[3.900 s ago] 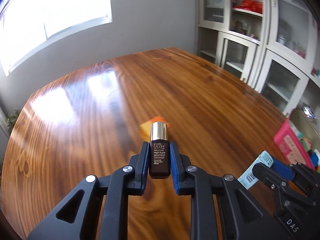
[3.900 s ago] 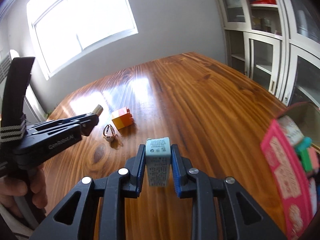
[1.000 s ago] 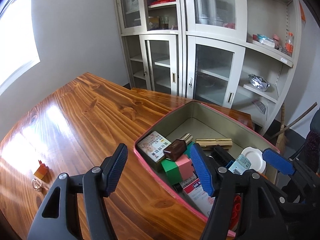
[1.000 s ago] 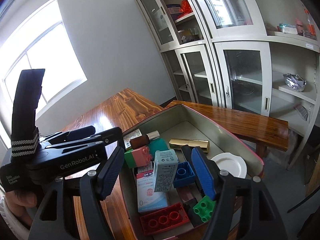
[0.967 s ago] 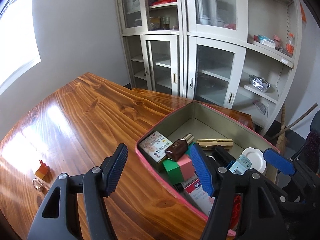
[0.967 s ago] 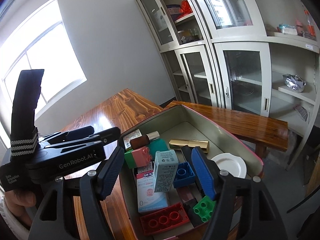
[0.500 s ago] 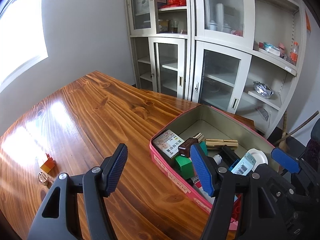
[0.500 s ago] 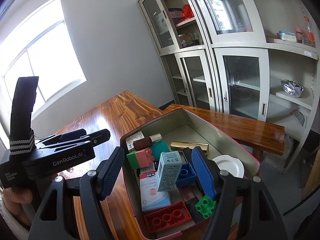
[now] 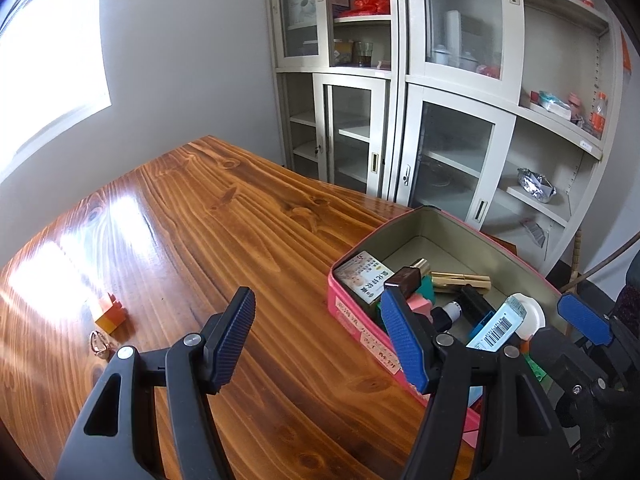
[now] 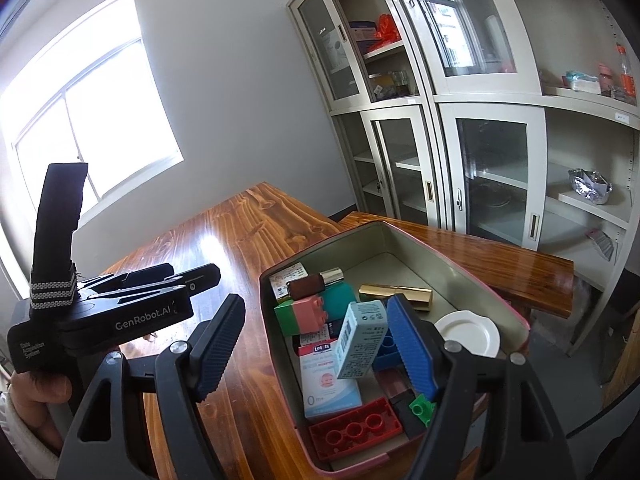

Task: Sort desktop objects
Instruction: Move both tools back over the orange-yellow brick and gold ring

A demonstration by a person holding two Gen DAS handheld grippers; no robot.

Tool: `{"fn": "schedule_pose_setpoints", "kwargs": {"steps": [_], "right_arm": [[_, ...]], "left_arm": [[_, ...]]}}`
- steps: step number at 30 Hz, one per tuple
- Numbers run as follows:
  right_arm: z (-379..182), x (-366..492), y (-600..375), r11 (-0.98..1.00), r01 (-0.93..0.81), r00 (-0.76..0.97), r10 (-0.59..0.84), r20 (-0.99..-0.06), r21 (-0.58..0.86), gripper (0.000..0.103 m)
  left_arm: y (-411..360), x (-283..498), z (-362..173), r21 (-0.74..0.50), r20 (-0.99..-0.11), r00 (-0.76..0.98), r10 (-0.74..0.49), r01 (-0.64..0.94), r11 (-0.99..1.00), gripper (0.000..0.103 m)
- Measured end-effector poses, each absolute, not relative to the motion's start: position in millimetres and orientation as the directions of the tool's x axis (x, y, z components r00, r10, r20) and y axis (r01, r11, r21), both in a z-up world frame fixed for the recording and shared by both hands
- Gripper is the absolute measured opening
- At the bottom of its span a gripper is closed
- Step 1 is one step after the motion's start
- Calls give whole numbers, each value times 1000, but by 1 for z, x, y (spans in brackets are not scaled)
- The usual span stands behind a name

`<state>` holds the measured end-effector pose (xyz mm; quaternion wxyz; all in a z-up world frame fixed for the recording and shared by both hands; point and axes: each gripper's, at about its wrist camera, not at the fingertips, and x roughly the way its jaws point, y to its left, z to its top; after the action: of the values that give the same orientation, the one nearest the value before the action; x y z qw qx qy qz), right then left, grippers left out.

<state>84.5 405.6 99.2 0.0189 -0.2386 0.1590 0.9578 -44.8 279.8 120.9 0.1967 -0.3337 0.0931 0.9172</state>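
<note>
left gripper (image 9: 320,340) wide apart, empty, over wooden table (image 9: 224,240) | right gripper (image 10: 316,346) jaws opening, pale blue box (image 10: 360,332) between them, loose, leaning in pink tin (image 10: 452,256)

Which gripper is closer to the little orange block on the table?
Left. The left gripper hangs over the bare table with the orange block just off to its side. The right gripper, its jaws opening, is over the pink tin, farther from the block.
</note>
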Motion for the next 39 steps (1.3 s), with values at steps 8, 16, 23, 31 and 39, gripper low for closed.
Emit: {"fn": "schedule_pose_setpoints", "kwargs": {"steps": [8, 16, 23, 31, 39], "right_arm": [[98, 81, 398, -951, -98, -881, -54, -470, 293, 77], [99, 77, 386, -957, -75, -879, -70, -472, 282, 78], [98, 74, 368, -963, -40, -874, -95, -476, 266, 79], [95, 65, 339, -968, 7, -862, -132, -489, 249, 79], [87, 53, 315, -966, 46, -839, -175, -515, 254, 79]], "left_arm": [[272, -45, 119, 42, -656, -698, 288, -415, -909, 69], [257, -48, 113, 27, -663, -695, 278, -393, -919, 69], [239, -51, 111, 22, -665, -700, 261, -369, -929, 69], [209, -56, 103, 15, -674, -702, 231, -326, -945, 69], [178, -60, 96, 21, -685, -700, 201, -295, -955, 69]]}}
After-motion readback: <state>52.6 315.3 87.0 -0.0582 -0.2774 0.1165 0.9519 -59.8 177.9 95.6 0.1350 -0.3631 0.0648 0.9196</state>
